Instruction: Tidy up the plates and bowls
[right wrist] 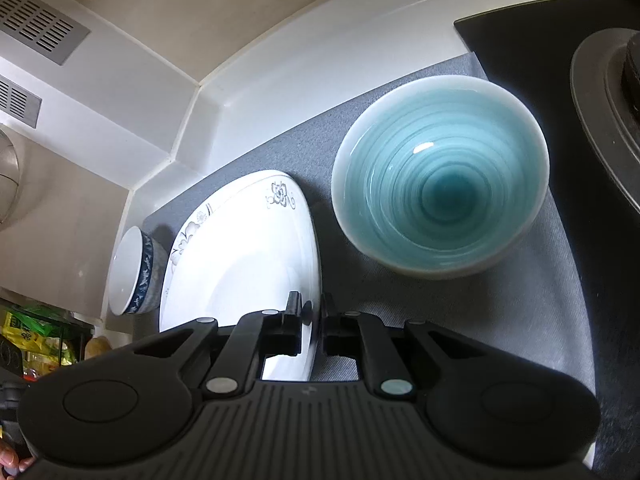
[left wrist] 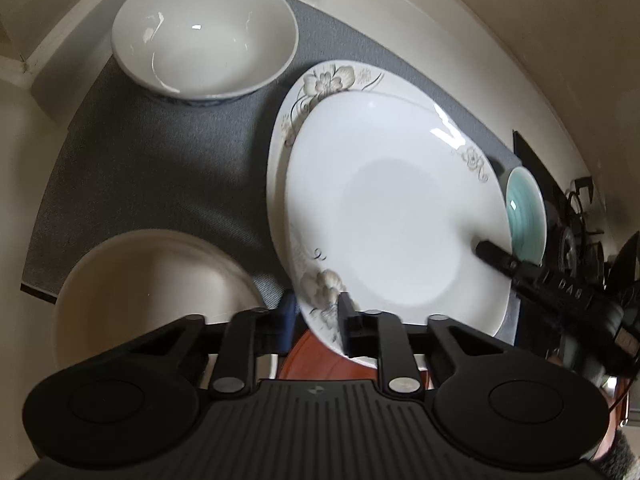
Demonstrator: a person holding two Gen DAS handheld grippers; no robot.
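While the left wrist view is looking down on a grey fabric mat (left wrist: 168, 168), the left gripper (left wrist: 320, 320) is pinching the near rim of a white squarish plate with grey flower prints (left wrist: 392, 216), its fingers drawn narrow around the edge at about six o'clock. That plate is lying on a second flowered plate (left wrist: 320, 80) whose rim is peeking out at eleven o'clock. A plain white ceramic bowl (left wrist: 204, 32) is sitting at eleven o'clock on the mat, a cream round bowl (left wrist: 148, 288) at eight o'clock, and a small teal glazed bowl (left wrist: 526, 212) at three o'clock, where the right gripper (left wrist: 492, 252) is biting the top plate's far edge. In the right wrist view, the right gripper (right wrist: 312, 320) is clamping the plate (right wrist: 240, 264) rim narrowly at six o'clock; the teal bowl (right wrist: 440, 192) is standing apart at one o'clock, and the white bowl, blue-patterned outside (right wrist: 132, 272), is showing at nine o'clock just beside the plate.
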